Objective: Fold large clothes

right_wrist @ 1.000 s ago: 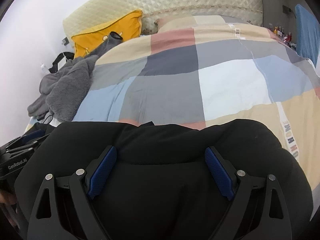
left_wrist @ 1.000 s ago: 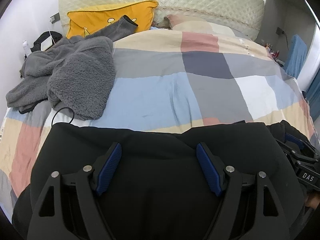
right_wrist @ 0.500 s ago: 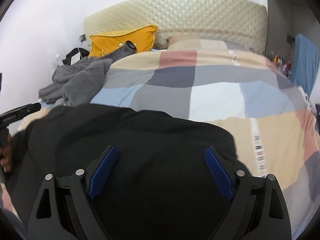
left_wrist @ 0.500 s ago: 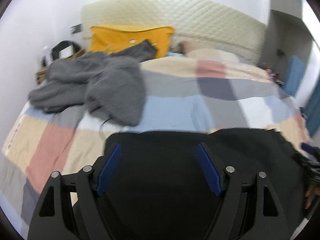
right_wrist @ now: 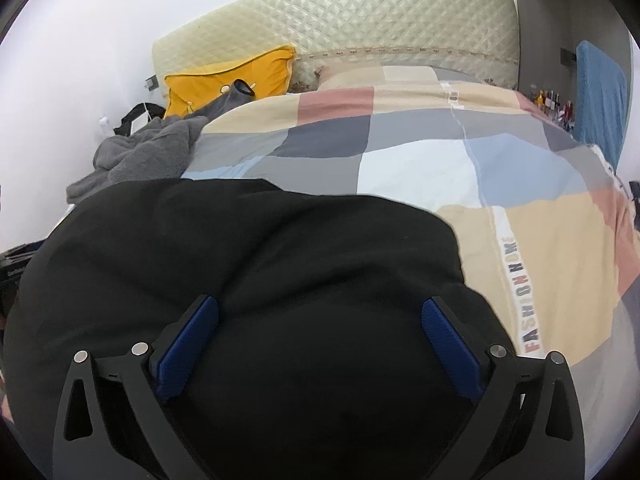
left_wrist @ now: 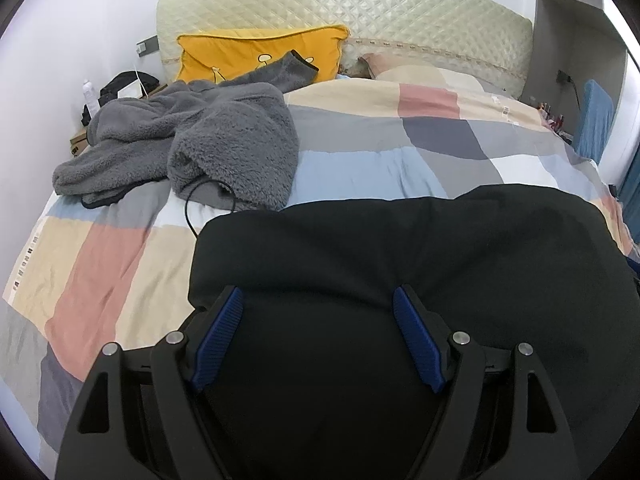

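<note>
both grippers [left_wrist: 318, 334] [right_wrist: 318, 346] angled down over black garment [left_wrist: 400, 280], apparently.

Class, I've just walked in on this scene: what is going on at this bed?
A person holds a gripper in each hand over a black garment lying on the patchwork duvet. The left gripper has its jaws wide apart with black cloth between them. The right gripper is opening its jaws over the same garment. A grey fleece garment lies crumpled near the yellow pillow, not yet handled.

Bright, even daylight, sharp centres, strong fisheye bending at dark corners.
</note>
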A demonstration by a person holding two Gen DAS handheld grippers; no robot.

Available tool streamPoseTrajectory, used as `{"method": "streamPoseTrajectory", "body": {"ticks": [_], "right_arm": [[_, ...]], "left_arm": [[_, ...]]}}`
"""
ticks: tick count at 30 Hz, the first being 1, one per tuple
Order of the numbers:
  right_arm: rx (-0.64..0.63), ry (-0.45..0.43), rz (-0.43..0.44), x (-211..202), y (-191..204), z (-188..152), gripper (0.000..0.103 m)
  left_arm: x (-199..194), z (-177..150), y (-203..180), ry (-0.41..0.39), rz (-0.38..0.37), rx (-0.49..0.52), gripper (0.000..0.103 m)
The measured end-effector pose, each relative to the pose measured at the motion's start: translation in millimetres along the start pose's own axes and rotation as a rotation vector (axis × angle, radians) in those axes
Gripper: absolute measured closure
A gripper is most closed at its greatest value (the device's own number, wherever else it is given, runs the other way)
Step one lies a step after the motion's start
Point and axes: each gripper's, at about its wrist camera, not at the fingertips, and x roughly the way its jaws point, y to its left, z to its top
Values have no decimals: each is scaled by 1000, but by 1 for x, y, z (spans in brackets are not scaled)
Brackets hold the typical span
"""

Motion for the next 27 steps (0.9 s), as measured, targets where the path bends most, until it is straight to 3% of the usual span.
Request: {"method": "streamPoseTrajectory", "body": {"ticks": [7, 14, 22, 27], "right_arm": [[0, 6, -63, -10, 3, 7, 1], [2, -75, -39, -55, 18, 32, 1], [-13, -184, 11, -147, 57, 57, 1], [-11, -292, 29, -224, 79, 66, 1]], "left_arm": [[-13, 4, -9, -34, 65, 20, 22], [-48, 21, -14, -74, 26, -35, 16], [-124, 42, -25, -110, -67, -118, 9], [-192, 49, -44, -170, -95, -67, 3]]}}
